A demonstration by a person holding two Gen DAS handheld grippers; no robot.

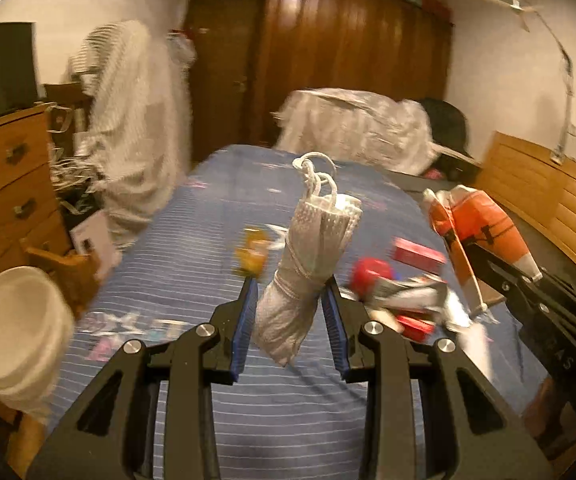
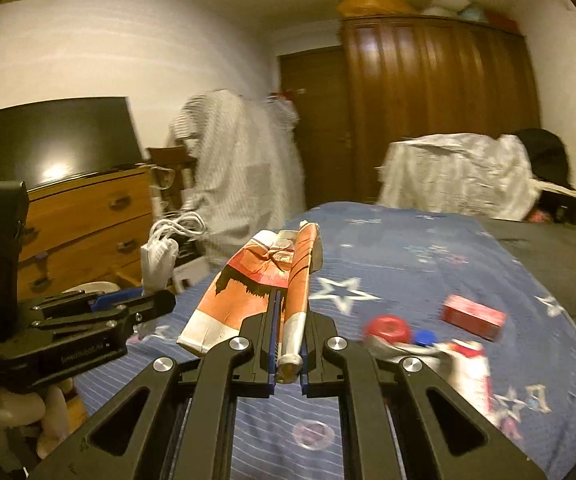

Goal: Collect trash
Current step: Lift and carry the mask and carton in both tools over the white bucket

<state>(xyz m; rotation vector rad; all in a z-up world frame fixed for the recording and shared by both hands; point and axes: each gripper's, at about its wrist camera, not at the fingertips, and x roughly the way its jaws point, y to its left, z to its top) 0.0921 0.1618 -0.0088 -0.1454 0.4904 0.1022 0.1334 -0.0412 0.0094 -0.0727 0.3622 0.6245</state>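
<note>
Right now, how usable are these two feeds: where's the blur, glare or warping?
Left wrist view: the white bundle in the left gripper is sharp, but the bed litter and white bowls smear with motion. Right wrist view: the orange wrapper in the right gripper is crisp, the red box is blurred, and glare sits on the dark screen. Both views bow at the edges under warm, dim light.

Both wrist cameras ride low over the near end of the bed [image 1: 191,248], facing along it toward the dark wooden wardrobe [image 2: 440,112] beyond its far end. The left view sits nearer the bed's dresser [image 1: 3,184] side, the right view alongside it. Both views share the bed, wardrobe and dresser, and each catches the other tool at its edge.
</note>
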